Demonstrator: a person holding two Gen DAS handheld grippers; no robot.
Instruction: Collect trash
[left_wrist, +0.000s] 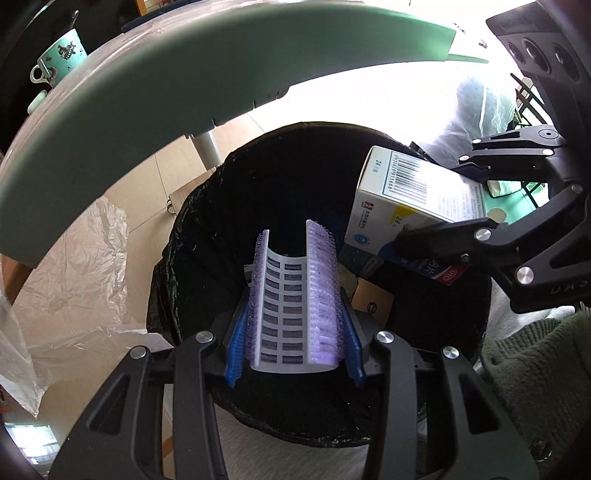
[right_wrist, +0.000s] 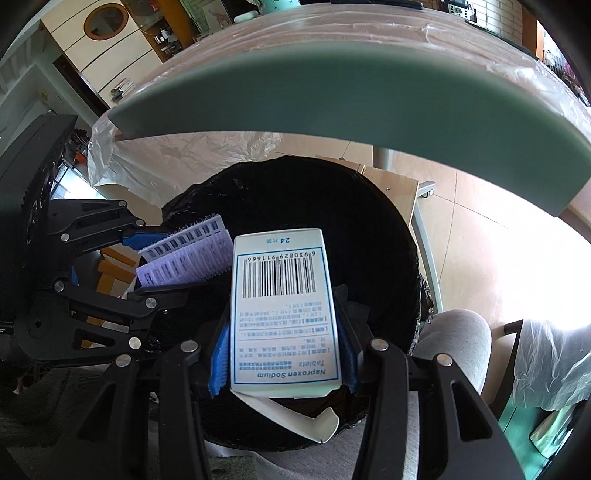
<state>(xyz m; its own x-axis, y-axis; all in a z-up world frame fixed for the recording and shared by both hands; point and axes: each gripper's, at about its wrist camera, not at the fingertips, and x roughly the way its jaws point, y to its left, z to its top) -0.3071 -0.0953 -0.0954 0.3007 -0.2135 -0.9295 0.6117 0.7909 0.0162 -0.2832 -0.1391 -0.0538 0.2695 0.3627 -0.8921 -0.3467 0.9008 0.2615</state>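
Both pieces of trash hang right over the mouth of the round bin lined with a black plastic bag (left_wrist: 207, 236), which reads as the last pause before dropping them in. The left gripper (left_wrist: 293, 332) has its blue-padded fingers (left_wrist: 236, 354) closed narrowly on a purple bristled hair roller with a slotted white core (left_wrist: 291, 295), held lengthwise so it points down into the bin. The right gripper (right_wrist: 282, 354) pinches a white and blue cardboard tablet box with a barcode (right_wrist: 280, 295) by its long sides, its torn end flap dangling loose toward the camera. Both tilt steeply downward, so a release should let each fall inside. The pale green edge of the surface (left_wrist: 110, 122) arches overhead and hides what lies beyond it. The bin's depths are too dark to read; only brownish cardboard scraps (left_wrist: 371, 302) show.
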